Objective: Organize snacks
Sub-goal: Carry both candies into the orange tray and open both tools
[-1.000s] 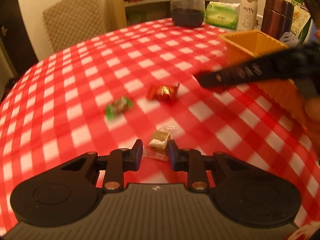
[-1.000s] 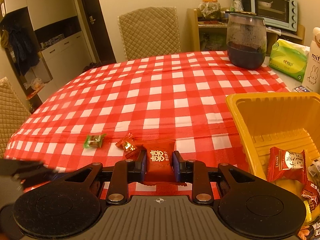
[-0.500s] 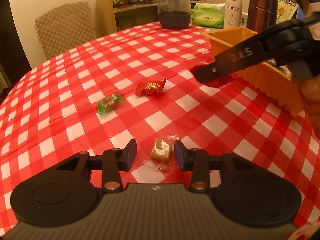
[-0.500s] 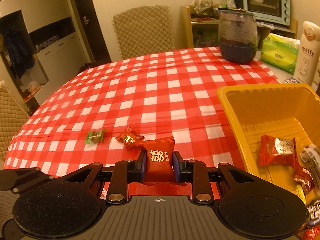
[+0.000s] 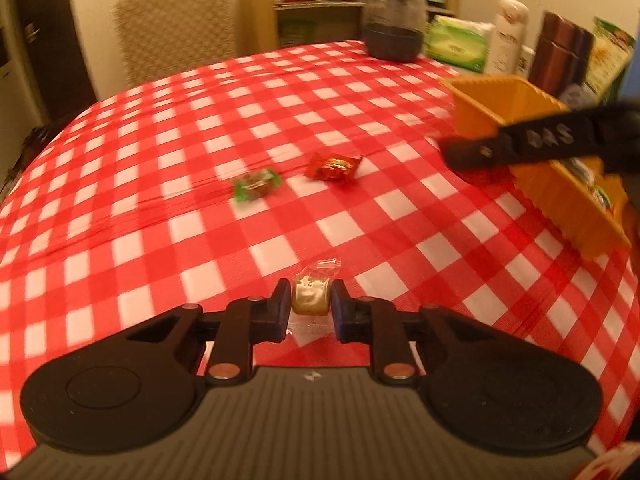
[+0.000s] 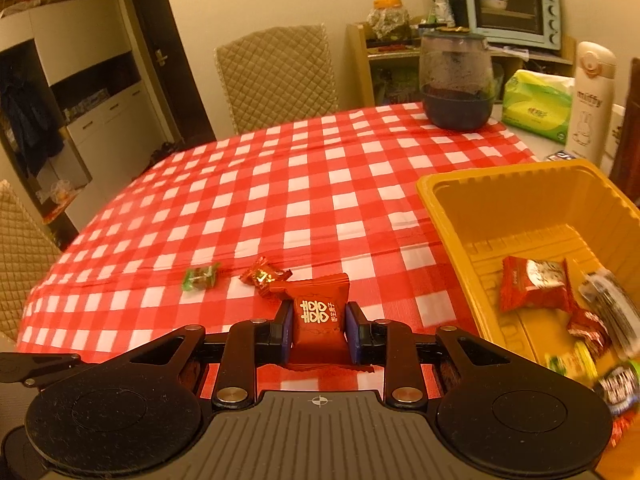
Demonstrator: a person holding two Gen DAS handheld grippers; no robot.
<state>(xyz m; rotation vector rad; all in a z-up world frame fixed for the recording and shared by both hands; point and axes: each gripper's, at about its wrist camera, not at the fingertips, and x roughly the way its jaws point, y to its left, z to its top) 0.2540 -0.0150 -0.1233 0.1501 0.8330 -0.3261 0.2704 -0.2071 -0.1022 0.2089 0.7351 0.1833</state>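
Red-and-white checked tablecloth (image 6: 304,184) across the whole table, with a yellow tray (image 6: 448,216) on the right side. Several wrapped snacks (image 6: 534,286) already inside that tray, so part of the sorting looks done. Farther back, a dark jar (image 6: 456,80), a tissue pack (image 6: 536,104) and a white bottle (image 6: 592,104), none of them part of the job.

Right gripper (image 6: 318,330) just left of the tray's near wall, closed around a red packet (image 6: 319,312) with gold lettering, lifted clear of the cloth; by the look of it, next into the tray. Left gripper (image 5: 307,306) low over the cloth, jaws drawn in against a small pale candy in clear wrap (image 5: 310,296), seemingly gripped, though whether lifted or resting on the cloth cannot be told.

Left loose on the cloth, near each other and well apart from the tray: a red-and-gold candy (image 5: 334,166) and a green candy (image 5: 256,184). Probably four pieces to go, two of them already in hand.
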